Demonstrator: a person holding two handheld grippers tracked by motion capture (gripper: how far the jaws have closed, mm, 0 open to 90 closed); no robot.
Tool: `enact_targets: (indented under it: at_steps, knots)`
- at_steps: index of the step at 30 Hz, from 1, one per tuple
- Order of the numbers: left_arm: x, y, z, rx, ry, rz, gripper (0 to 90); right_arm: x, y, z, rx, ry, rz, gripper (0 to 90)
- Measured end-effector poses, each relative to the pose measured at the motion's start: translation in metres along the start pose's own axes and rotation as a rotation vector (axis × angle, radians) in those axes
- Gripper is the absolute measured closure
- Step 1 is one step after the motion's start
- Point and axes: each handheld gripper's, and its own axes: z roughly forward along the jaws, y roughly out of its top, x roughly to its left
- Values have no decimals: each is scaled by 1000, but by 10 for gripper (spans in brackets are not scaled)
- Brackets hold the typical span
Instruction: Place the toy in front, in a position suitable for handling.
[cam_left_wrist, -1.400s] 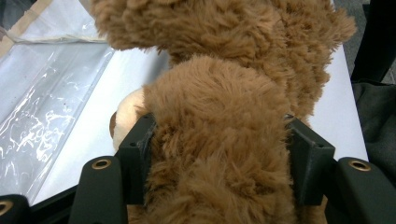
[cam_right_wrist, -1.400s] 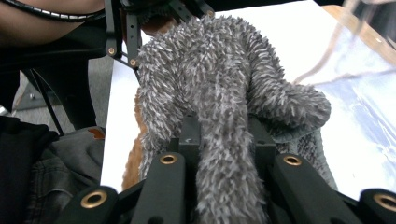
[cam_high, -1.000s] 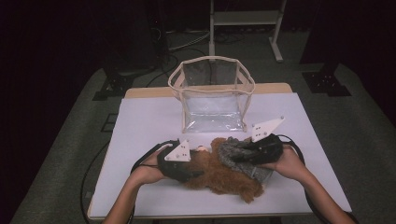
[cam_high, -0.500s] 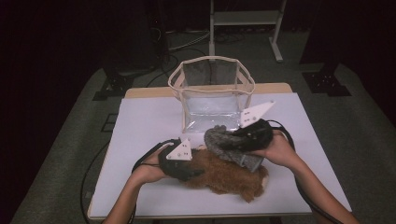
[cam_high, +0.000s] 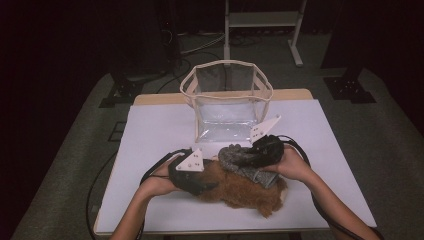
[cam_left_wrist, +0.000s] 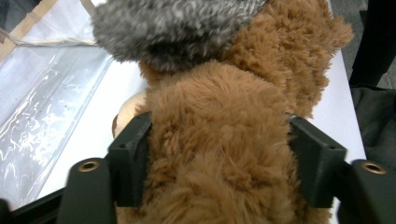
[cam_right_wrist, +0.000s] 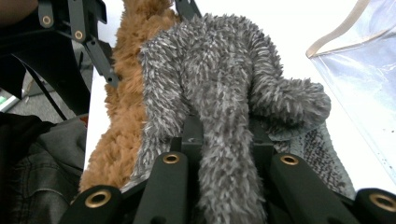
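I've got the right gripper clamped tight on a fold of the grey plush; in the right gripper view the fur is pinched between the black jaws and bulges out above them. The grey plush rides on top of the brown plush, which lies on the white table near the front edge, w/ its pale muzzle just showing in the left gripper view. The left gripper is at the brown plush's left end; its jaws have just been opening, and they now sit about half wide w/ a thick lump of brown fur between them, touching both inner faces. Can't tell if that still counts as a firm hold. The clear bag stands open at the table's far side, just behind the right gripper, apart from both plush toys.
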Motion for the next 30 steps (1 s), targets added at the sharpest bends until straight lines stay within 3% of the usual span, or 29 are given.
enact_targets:
  at_steps: [4,6,9,12,14,17,20,24,30]
  knots:
    - [5,-5,-10,-4,8,-24,234,0,-6,-2,-21,-9,11,747]
    - [8,-10,-14,11,1,-54,222,-2,-9,-2,-30,-7,19,747]
    - [12,-19,-14,-26,-33,-88,331,-5,-9,-5,-30,-7,33,746]
    - [12,-20,-10,-54,-33,-106,416,-1,-1,-8,-22,-37,9,743]
    - [12,-18,-8,-59,-30,-95,431,4,8,-12,-14,-54,-25,743]
    - [10,-14,-4,-72,-35,-85,445,12,21,-14,-33,-34,-54,743]
    - [9,-12,-1,-85,-43,-82,442,19,28,-5,-6,-21,-96,743]
    - [9,-15,1,-106,-36,-85,402,16,15,5,50,-43,-77,744]
    - [13,-25,0,-142,-35,-109,243,8,-10,1,12,-45,-35,750]
